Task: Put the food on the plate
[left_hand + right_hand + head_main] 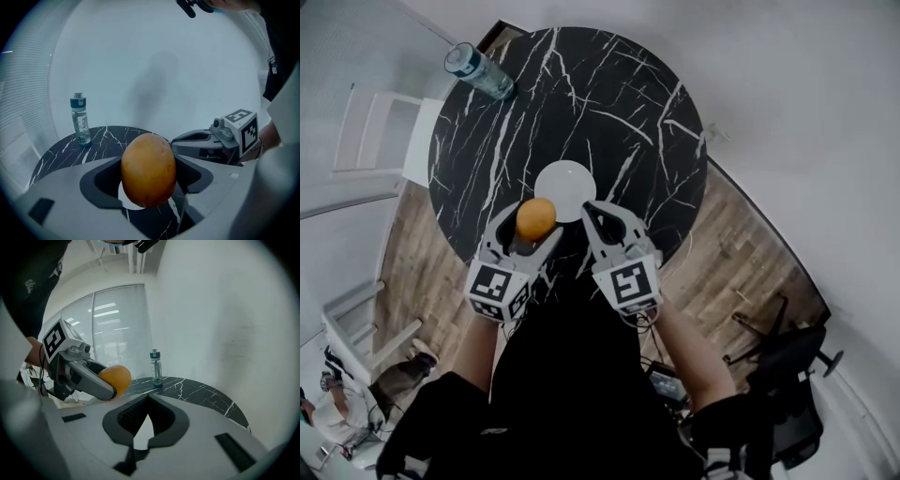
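Observation:
A round orange-yellow piece of food [535, 217] is held above the near part of the black marble table [619, 103], and my left gripper [534, 228] is shut on it. In the left gripper view the food [149, 169] fills the space between the jaws, with a sliver of the white plate [133, 206] below it. The plate [566, 187] lies bare just beyond the food. My right gripper [592, 210] hovers beside it on the right, shut and holding nothing. In the right gripper view its tips [148, 398] meet, and the food [117, 377] shows at left.
A clear water bottle [478, 70] with a blue cap stands at the table's far left edge. A white chair [380, 131] stands to the left of the table, and a black office chair [787, 366] is on the wooden floor at right.

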The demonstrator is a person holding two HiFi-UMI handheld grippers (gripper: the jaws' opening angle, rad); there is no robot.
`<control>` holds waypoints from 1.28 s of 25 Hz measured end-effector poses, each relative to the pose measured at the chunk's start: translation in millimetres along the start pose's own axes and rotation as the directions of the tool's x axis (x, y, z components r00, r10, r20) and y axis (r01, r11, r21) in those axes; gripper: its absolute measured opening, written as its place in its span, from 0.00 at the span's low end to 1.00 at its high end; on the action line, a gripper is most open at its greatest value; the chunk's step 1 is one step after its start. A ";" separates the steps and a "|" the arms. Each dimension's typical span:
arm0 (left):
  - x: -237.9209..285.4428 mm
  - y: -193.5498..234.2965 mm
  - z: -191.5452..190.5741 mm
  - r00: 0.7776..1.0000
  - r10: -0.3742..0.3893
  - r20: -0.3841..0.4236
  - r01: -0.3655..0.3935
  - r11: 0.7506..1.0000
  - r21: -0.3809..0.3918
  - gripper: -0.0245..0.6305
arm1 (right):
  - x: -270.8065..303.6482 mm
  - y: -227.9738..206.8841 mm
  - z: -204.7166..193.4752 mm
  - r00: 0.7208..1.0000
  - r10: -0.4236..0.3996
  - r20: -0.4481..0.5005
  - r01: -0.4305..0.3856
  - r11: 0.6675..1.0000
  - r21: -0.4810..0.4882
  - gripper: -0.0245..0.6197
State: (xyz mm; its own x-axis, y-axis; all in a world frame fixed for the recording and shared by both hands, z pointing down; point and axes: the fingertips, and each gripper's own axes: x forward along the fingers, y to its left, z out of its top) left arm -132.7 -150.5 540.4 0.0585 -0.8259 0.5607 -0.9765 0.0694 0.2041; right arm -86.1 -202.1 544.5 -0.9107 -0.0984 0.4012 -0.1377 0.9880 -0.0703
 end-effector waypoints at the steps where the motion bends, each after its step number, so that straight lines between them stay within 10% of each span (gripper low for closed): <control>1: 2.4 0.4 -2.1 1.000 0.005 -0.006 -0.005 1.000 -0.007 0.54 | 1.1 -0.7 -4.2 1.000 0.007 -0.007 -0.007 1.000 0.008 0.03; 32: 107.8 21.6 -89.5 0.972 0.063 -0.225 -0.079 0.995 -0.064 0.54 | 23.1 -25.9 -74.7 0.981 0.119 -0.151 -0.110 0.992 0.063 0.03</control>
State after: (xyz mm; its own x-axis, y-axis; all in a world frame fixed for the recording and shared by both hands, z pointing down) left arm -128.9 -188.0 677.1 0.0422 -0.6729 0.7385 -0.9628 0.1700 0.2099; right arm -74.5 -221.0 623.8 -0.8513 0.0388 0.5232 -0.0607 0.9833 -0.1717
